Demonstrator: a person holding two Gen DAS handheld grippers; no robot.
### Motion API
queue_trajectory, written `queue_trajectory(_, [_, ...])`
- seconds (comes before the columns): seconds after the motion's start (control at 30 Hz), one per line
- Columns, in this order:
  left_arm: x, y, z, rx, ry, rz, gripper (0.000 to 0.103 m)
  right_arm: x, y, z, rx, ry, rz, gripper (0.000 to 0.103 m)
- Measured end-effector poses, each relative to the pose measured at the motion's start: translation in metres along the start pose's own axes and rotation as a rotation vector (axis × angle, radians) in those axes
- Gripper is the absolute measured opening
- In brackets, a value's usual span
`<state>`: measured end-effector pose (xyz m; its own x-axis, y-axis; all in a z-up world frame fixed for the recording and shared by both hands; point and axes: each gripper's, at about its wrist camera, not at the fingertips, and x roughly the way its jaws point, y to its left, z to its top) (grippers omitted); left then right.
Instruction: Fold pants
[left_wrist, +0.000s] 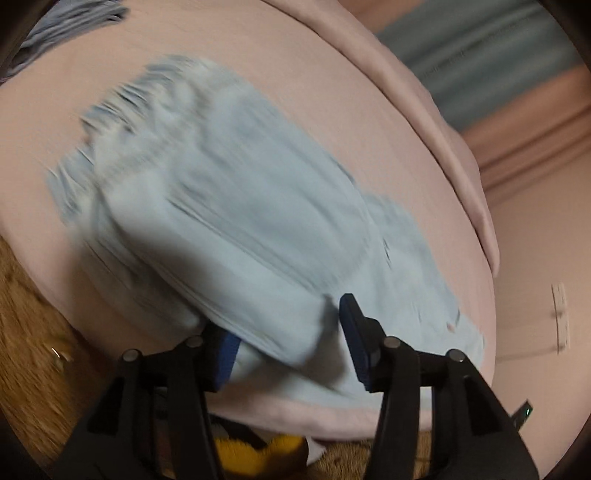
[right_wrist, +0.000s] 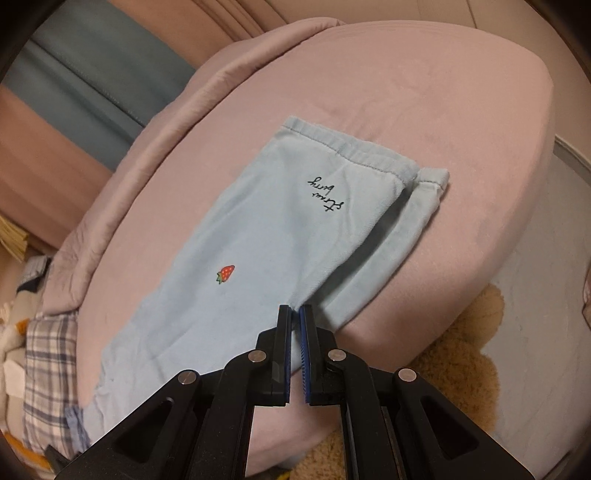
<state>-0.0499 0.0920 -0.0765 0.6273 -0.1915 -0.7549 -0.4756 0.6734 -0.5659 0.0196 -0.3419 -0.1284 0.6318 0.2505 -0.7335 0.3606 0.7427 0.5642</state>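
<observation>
Soft matt knit-cloth pants (right_wrist: 258, 236) lie on a smooth matt pink fabric sheet (right_wrist: 406, 92).

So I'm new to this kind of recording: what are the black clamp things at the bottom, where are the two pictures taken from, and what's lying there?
Each black clamp is a hand-held gripper that a person carries, with a fisheye camera looking along its two fingers. One picture comes from the left hand-held gripper, the other from the right hand-held gripper. On a pink-covered bed lie light blue pants, folded leg over leg, with a small strawberry print. The left view is motion-blurred; its jaws stand apart with a fold of the pants between them. The right jaws are shut at the pants' edge; whether they pinch cloth is unclear.
</observation>
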Motion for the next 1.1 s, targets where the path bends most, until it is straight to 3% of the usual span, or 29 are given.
queue_trajectory(0.07, [-0.001, 0.009, 0.014, -0.034, -0.012, 0.015, 0.051, 0.003, 0.001, 0.001, -0.013, 0.002, -0.005, 0.005])
queue_trajectory(0.13, [-0.003, 0.018, 0.023, -0.086, -0.026, -0.016, 0.048, 0.005, 0.001, 0.002, -0.023, 0.001, -0.012, 0.005])
queue_trajectory(0.2, [-0.008, 0.024, 0.029, -0.115, -0.050, -0.005, 0.035, 0.005, 0.001, 0.002, -0.026, 0.005, -0.011, 0.005])
queue_trajectory(0.23, [-0.011, 0.027, 0.033, -0.108, -0.064, 0.005, 0.020, 0.005, -0.001, 0.003, -0.026, 0.006, -0.013, 0.005])
queue_trajectory(0.33, [-0.014, 0.027, 0.033, -0.098, -0.053, -0.021, 0.019, 0.002, -0.005, 0.007, -0.018, 0.006, -0.002, 0.008])
queue_trajectory(0.4, [-0.019, 0.025, 0.031, -0.069, -0.063, -0.003, 0.019, 0.000, -0.010, 0.010, -0.005, 0.001, -0.011, 0.022])
queue_trajectory(0.53, [-0.016, 0.027, 0.032, -0.049, -0.046, 0.015, 0.020, -0.007, -0.027, 0.025, 0.050, -0.050, -0.065, 0.027])
queue_trajectory(0.67, [-0.004, 0.018, 0.040, -0.053, -0.024, 0.005, 0.019, -0.004, -0.046, 0.044, 0.112, -0.064, -0.085, 0.026])
queue_trajectory(0.77, [-0.017, 0.009, 0.037, 0.011, -0.041, 0.006, 0.018, -0.007, -0.045, 0.053, 0.097, -0.087, -0.108, 0.006])
queue_trajectory(0.87, [-0.035, 0.001, 0.031, 0.073, -0.059, 0.005, 0.018, -0.032, -0.037, 0.055, 0.077, -0.150, -0.049, 0.006])
queue_trajectory(0.97, [-0.025, 0.004, 0.021, 0.113, -0.027, 0.062, 0.019, -0.054, -0.035, 0.048, 0.052, -0.210, -0.077, 0.006])
queue_trajectory(1.1, [0.005, 0.021, 0.018, 0.069, 0.052, 0.103, 0.021, -0.033, -0.058, 0.037, 0.085, -0.138, -0.122, 0.006])
